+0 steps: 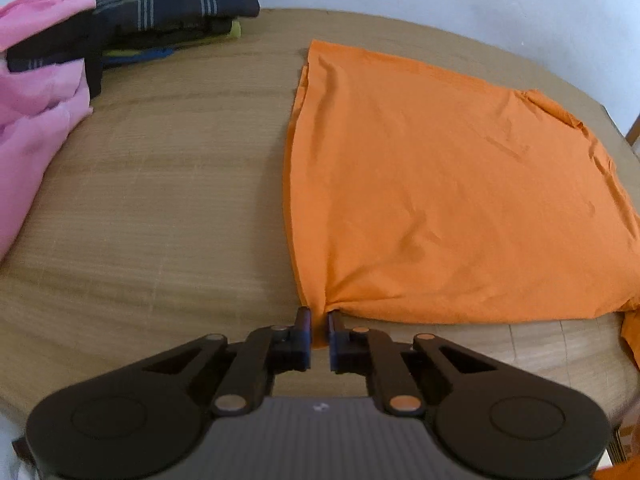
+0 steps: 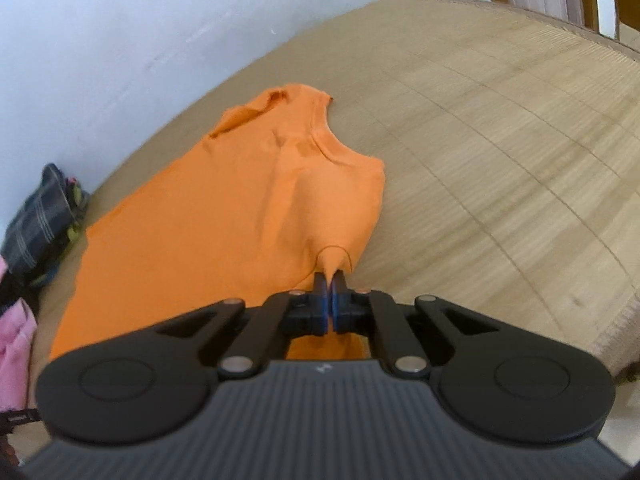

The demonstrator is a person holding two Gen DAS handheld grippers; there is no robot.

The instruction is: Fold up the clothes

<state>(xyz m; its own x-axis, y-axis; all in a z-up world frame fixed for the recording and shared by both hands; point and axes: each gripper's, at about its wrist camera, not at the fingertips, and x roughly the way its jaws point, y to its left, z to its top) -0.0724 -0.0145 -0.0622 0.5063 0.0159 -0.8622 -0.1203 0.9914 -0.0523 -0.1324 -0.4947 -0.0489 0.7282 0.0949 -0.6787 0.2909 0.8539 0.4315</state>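
Clenched on a pinch of orange T-shirt (image 1: 440, 184), the left gripper (image 1: 319, 334) sits at lower centre; the right gripper (image 2: 330, 294) likewise nips the shirt's near edge, probably so both corners lift together for a fold. Spread across the wooden table (image 1: 160, 208), the shirt runs off frame at right. Upper left, stacked clothes (image 1: 172, 0) look blurred.
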